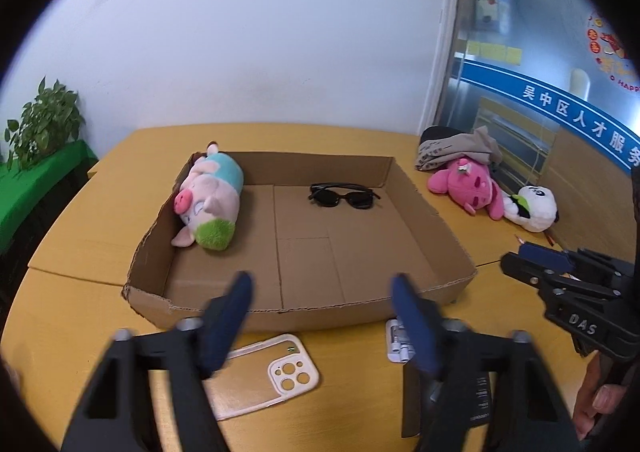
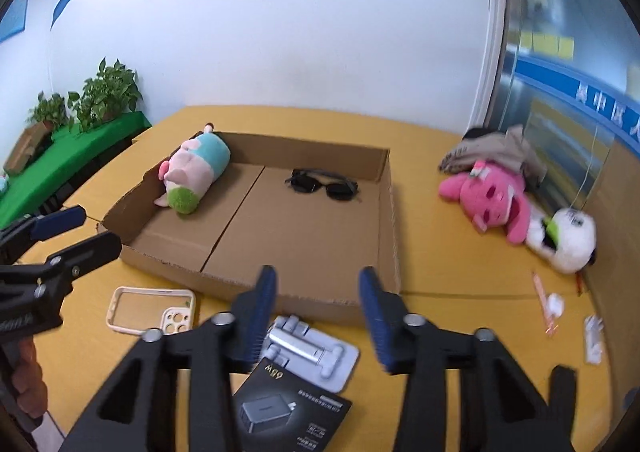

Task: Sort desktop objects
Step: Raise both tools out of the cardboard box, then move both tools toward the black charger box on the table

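Blue pads on both my tongs, both spread wide, nothing held. Left tongs (image 1: pixel 322 318) hang over the near table edge; right tongs (image 2: pixel 318 312) sit just to their right, same height.

Under my left tongs: cream phone case (image 1: pixel 264 374), flat on the yellow table (image 1: pixel 80 244), camera cutout toward the right finger. Behind the right finger of the left tongs, a grey folding stand (image 1: pixel 396 344), partly hidden. From the right tongs that stand (image 2: pixel 310 348) lies straight below the gap, touching the black charger box (image 2: pixel 288 412), which is nearest to me. The phone case (image 2: pixel 154 310) is left of the right tongs, near the left ones.

Just past both sets of fingertips: a shallow cardboard tray (image 1: pixel 424 207), near wall almost under the tips. Inside, far left corner: pig plush (image 1: pixel 210 197) on its side, against the left wall. Far centre: black sunglasses (image 1: pixel 342 195), lenses down, near the back wall, apart from the pig.

Outside the tray, far right of my right tongs: pink plush (image 2: pixel 494 197) touching a white panda plush (image 2: pixel 566 238). Behind them a grey cloth heap (image 2: pixel 492 149) against the glass. Small wrappers (image 2: pixel 554 306) on the table nearer, right side; can't tell what they are.

Far left: potted plants (image 2: pixel 108 91) on a green shelf (image 2: pixel 60 171).
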`<state>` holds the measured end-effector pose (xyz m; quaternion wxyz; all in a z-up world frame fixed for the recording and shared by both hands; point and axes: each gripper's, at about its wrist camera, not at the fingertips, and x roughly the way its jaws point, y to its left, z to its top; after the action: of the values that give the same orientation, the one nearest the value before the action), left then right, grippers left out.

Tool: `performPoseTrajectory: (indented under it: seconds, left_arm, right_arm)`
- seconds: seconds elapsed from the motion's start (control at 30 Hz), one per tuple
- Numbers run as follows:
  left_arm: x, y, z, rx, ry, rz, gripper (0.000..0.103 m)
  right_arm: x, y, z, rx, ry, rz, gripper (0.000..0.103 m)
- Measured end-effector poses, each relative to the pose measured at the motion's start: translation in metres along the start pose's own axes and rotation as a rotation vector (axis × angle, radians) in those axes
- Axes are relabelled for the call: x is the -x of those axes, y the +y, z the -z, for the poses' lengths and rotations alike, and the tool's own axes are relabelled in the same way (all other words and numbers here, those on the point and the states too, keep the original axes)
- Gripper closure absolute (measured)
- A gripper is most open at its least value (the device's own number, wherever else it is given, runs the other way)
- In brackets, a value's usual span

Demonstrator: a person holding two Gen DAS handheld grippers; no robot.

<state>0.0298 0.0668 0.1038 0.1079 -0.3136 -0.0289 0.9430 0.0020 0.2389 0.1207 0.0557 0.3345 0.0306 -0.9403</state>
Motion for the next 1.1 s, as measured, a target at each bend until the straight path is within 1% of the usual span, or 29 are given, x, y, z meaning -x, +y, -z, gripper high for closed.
performPoseTrajectory:
  seconds: [0.03, 0.07, 0.13, 0.17, 0.2, 0.23, 0.27, 0.3, 0.33, 0.37, 0.4, 0.47, 0.53, 0.63, 0.77, 0.8, 0.87, 0.93, 1.0, 1.03, 1.1]
  left_arm:
    - [-0.004, 0.002, 0.001, 0.000, 0.017, 0.001, 0.089]
    - [-0.009, 0.004, 0.001, 0.005, 0.044, 0.000, 0.098]
    - [-0.013, 0.006, 0.005, 0.012, 0.070, -0.006, 0.097]
    - [-0.014, 0.007, 0.007, 0.019, 0.078, 0.003, 0.092]
    - [-0.014, 0.008, 0.010, 0.024, 0.084, 0.020, 0.080]
    - [-0.014, 0.009, 0.011, 0.024, 0.090, 0.032, 0.069]
    - [-0.015, 0.010, 0.014, 0.022, 0.099, 0.039, 0.039]
    - [-0.015, 0.010, 0.017, 0.018, 0.105, 0.038, 0.022]
    - [-0.015, 0.010, 0.020, 0.013, 0.104, 0.035, 0.022]
    - [-0.015, 0.009, 0.022, 0.008, 0.109, 0.038, 0.022]
    - [-0.018, 0.009, 0.025, 0.004, 0.130, 0.049, 0.022]
    - [-0.026, 0.007, 0.030, 0.007, 0.175, 0.077, 0.022]
    - [-0.032, 0.006, 0.035, 0.012, 0.203, 0.104, 0.022]
    - [-0.041, 0.000, 0.043, 0.013, 0.250, 0.156, 0.022]
    - [-0.057, -0.008, 0.056, 0.037, 0.336, 0.275, 0.022]
    - [-0.063, -0.012, 0.060, 0.035, 0.368, 0.309, 0.022]
    - [-0.074, -0.020, 0.068, 0.029, 0.411, 0.347, 0.022]
    - [-0.085, -0.027, 0.075, 0.032, 0.450, 0.377, 0.022]
    - [-0.098, -0.037, 0.085, 0.039, 0.492, 0.423, 0.024]
    - [-0.101, -0.041, 0.088, 0.037, 0.505, 0.433, 0.024]
    - [-0.110, -0.050, 0.093, 0.019, 0.522, 0.438, 0.024]
  right_arm:
    - [-0.001, -0.004, 0.002, -0.016, 0.000, -0.022, 0.069]
    - [-0.002, -0.007, 0.004, -0.028, -0.002, -0.039, 0.069]
    - [-0.003, -0.012, 0.008, -0.042, -0.007, -0.071, 0.069]
    - [-0.004, -0.014, 0.011, -0.043, -0.007, -0.089, 0.069]
    - [-0.004, -0.015, 0.014, -0.043, -0.006, -0.106, 0.069]
    - [-0.005, -0.016, 0.018, -0.043, -0.003, -0.121, 0.064]
    - [-0.006, -0.017, 0.023, -0.044, 0.008, -0.140, 0.058]
    - [-0.008, -0.017, 0.030, -0.045, 0.024, -0.159, 0.037]
    - [-0.010, -0.017, 0.036, -0.048, 0.039, -0.173, 0.014]
    - [-0.013, -0.018, 0.043, -0.052, 0.058, -0.190, 0.006]
    - [-0.016, -0.019, 0.052, -0.060, 0.081, -0.212, 0.001]
    - [-0.021, -0.022, 0.067, -0.080, 0.124, -0.248, 0.001]
    - [-0.026, -0.026, 0.083, -0.098, 0.167, -0.266, 0.001]
    - [-0.028, -0.031, 0.100, -0.104, 0.199, -0.299, 0.001]
    - [-0.028, -0.024, 0.119, -0.045, 0.234, -0.349, 0.001]
    - [-0.030, -0.020, 0.124, -0.030, 0.246, -0.348, 0.001]
    - [-0.034, -0.012, 0.134, -0.002, 0.279, -0.332, 0.001]
    - [-0.039, -0.009, 0.141, 0.009, 0.301, -0.297, 0.001]
    - [-0.043, -0.010, 0.146, 0.008, 0.306, -0.258, 0.002]
    - [-0.044, -0.011, 0.148, 0.008, 0.307, -0.244, 0.002]
    - [-0.048, -0.014, 0.151, -0.008, 0.314, -0.260, 0.004]
